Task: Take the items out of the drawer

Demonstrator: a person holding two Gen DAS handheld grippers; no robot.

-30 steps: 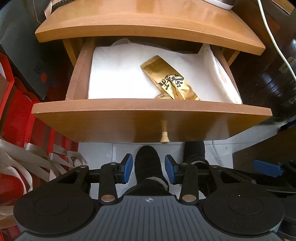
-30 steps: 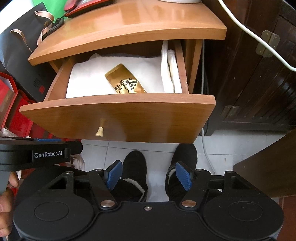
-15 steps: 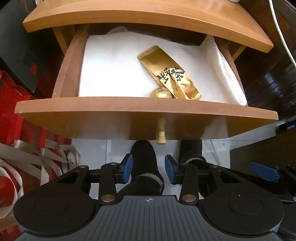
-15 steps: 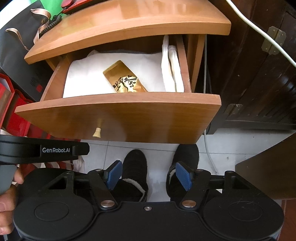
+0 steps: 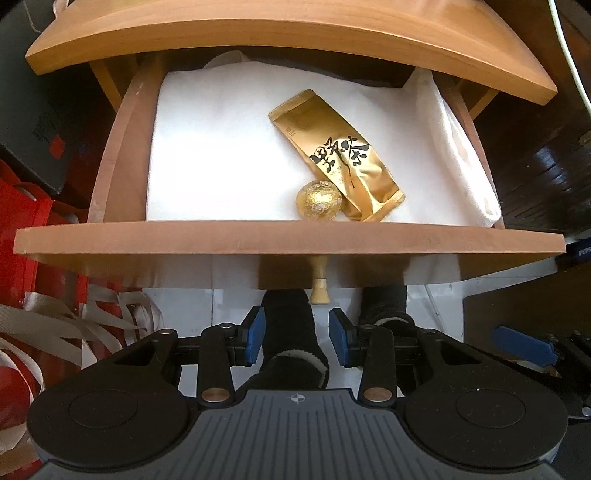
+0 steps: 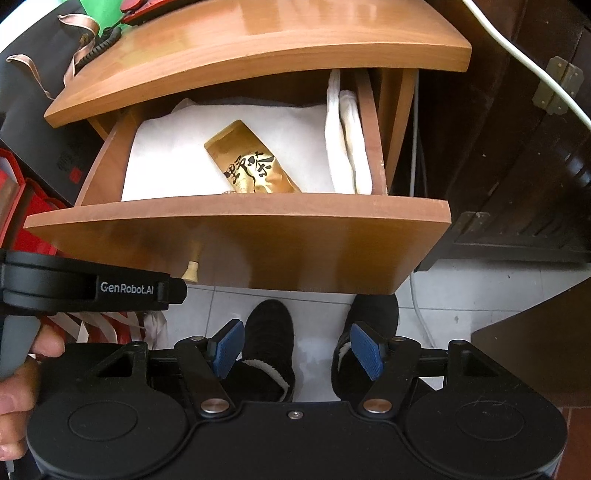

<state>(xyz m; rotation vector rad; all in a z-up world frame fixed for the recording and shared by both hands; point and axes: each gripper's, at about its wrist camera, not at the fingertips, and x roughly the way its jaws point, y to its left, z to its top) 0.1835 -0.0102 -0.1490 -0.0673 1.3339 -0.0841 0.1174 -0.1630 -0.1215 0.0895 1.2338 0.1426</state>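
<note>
**Wooden drawer open, both grippers empty**

L wrist: pulled-out drawer [image 5: 288, 242] w/ white liner holds gold packet [image 5: 338, 157] and gold foil ball [image 5: 319, 201], touching near front wall. Left gripper [image 5: 295, 341] released, nothing between pads (above black slippers).

R wrist: packet [image 6: 251, 166] partly visible; right gripper [image 6: 297, 350] spread, empty.

From the right wrist, the front panel of the pulled-out wooden drawer [image 6: 236, 236] hides the lower end of the gold foil packet with black brush lettering [image 6: 251, 166] and nearly all of the small round gold-foil ball [image 5: 319, 201]. The back of that drawer lies dark under the curved wooden cabinet top [image 5: 288, 33]. The packet's small print is unreadable.
</note>
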